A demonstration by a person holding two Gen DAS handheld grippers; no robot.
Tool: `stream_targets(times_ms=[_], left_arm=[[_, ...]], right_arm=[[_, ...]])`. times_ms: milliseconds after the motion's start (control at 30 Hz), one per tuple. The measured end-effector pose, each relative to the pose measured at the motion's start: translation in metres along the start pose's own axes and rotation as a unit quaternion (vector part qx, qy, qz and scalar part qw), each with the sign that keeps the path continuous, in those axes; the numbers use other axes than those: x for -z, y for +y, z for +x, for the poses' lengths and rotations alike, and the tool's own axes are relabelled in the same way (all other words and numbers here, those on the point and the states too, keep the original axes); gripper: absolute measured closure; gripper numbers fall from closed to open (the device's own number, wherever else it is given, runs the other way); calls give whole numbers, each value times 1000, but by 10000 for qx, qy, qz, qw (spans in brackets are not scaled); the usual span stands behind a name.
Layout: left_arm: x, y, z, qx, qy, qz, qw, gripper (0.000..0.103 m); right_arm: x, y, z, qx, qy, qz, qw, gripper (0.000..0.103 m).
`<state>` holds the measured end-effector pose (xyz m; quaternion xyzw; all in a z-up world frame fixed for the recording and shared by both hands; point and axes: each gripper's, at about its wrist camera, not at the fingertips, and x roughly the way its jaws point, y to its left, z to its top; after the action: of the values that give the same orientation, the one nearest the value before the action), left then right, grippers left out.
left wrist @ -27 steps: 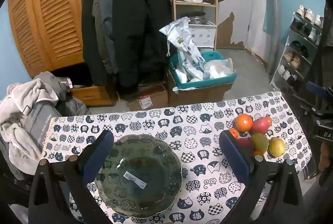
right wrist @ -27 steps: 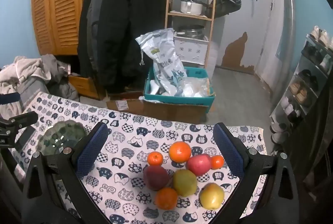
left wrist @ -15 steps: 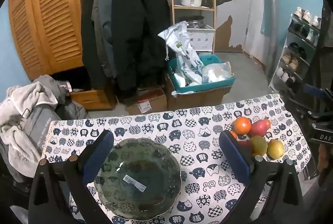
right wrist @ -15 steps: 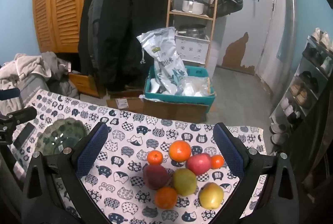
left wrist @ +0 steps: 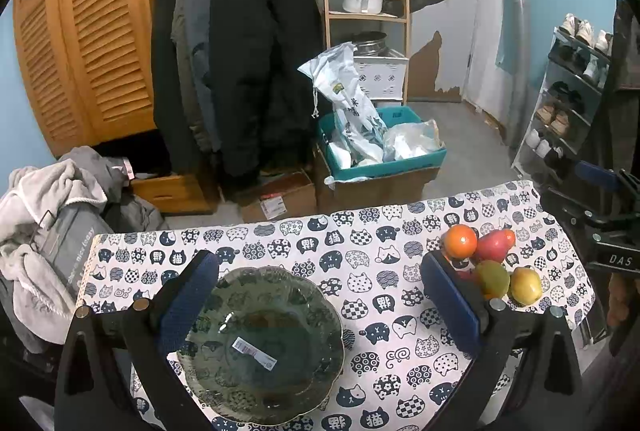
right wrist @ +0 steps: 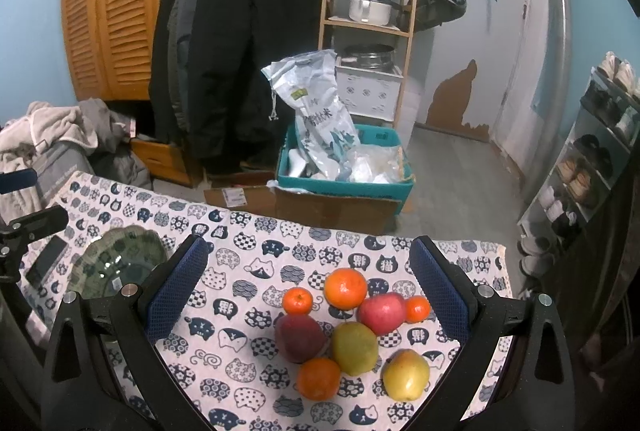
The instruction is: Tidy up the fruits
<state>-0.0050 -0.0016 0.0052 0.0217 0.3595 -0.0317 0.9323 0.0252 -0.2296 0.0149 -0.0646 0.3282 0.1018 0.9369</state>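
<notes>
- While nothing is picked up yet, the table (right wrist: 248, 231) with its cat cloth is the biggest thing, and all the rest sits on it.
- Next comes the green glass plate (left wrist: 264, 347). It is empty. It looks hard and breakable, so it is best left flat.
- Well to the right of the plate sits the pile of fruits (right wrist: 352, 327), all close together.
- Over the plate hangs the left gripper (left wrist: 320, 307), its jaws spread wide with nothing between the pads.
- Over the fruits hangs the right gripper (right wrist: 306, 289), jaws spread wide too, holding nothing.
- Farthest from the plate lies the yellow pear (right wrist: 406, 375). It looks smooth and round, so it may roll; I would squeeze it gently across its fat middle.
- Nearer the plate is the small orange (right wrist: 297, 301), light and a bit soft.
</notes>
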Motion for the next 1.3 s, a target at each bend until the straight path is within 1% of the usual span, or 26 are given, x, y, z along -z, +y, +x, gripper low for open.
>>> stream_targets(times_ms=[100, 133, 167, 200, 300, 533, 1300], left_arm=[[0, -1, -1, 11, -3, 13, 10000, 1], [0, -1, -1, 7, -1, 10, 10000, 1], [0, -1, -1, 9, 0, 10, 10000, 1], [0, -1, -1, 11, 1, 6, 10000, 1], [1, -2, -1, 7, -1, 8, 10000, 1], [1, -2, -1, 13, -4, 8, 10000, 1], [4, -9, -5, 31, 3, -1, 10000, 1]], right_arm=[[6, 0, 0, -12, 2, 56, 10000, 4], [3, 0, 0, -2, 14, 20, 10000, 4], [6, 2, 0, -25, -7, 9, 10000, 4], [0, 3, 2, -73, -6, -19, 10000, 4], [0, 6, 0, -92, -36, -78, 9999, 4], [-1, 1, -3, -147, -33, -70, 9999, 4], [-2, 6, -2, -168, -17, -102, 9998, 4]])
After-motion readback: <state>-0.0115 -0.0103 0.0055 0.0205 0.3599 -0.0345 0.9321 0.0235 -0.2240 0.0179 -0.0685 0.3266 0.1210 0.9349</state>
